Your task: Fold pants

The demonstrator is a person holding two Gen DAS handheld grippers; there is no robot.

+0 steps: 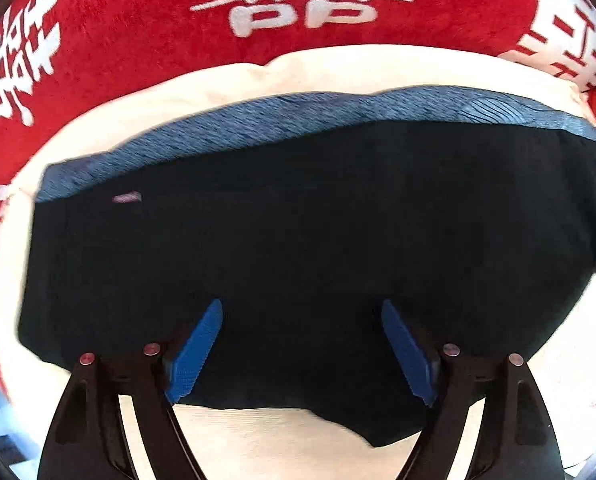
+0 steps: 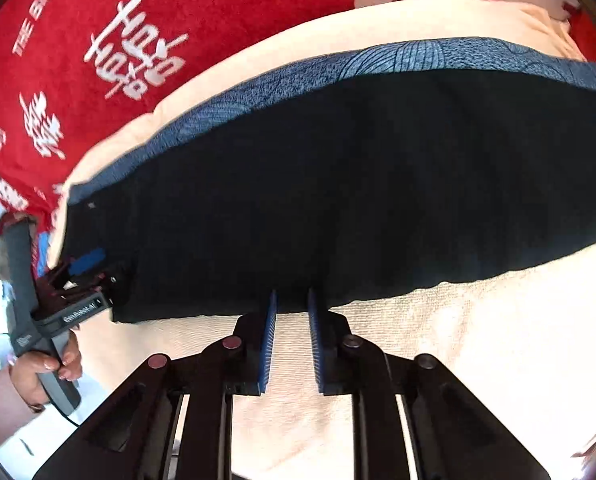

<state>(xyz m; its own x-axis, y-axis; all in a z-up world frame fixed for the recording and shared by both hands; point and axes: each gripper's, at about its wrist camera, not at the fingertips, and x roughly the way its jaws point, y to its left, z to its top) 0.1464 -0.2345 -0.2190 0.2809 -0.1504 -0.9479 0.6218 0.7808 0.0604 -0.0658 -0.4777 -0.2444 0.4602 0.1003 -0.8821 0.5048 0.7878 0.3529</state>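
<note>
Black pants (image 1: 298, 240) lie as a compact folded rectangle on the cream cloth (image 2: 418, 360), near its red-blanket (image 1: 117, 40) edge; left gripper (image 1: 302, 348) jaws wide apart above them, right gripper (image 2: 291, 340) jaws narrowly apart, empty; folding apparently nearly done.

dark pants (image 2: 338, 184), cream cloth (image 2: 458, 340), red blanket (image 2: 177, 8)
</note>
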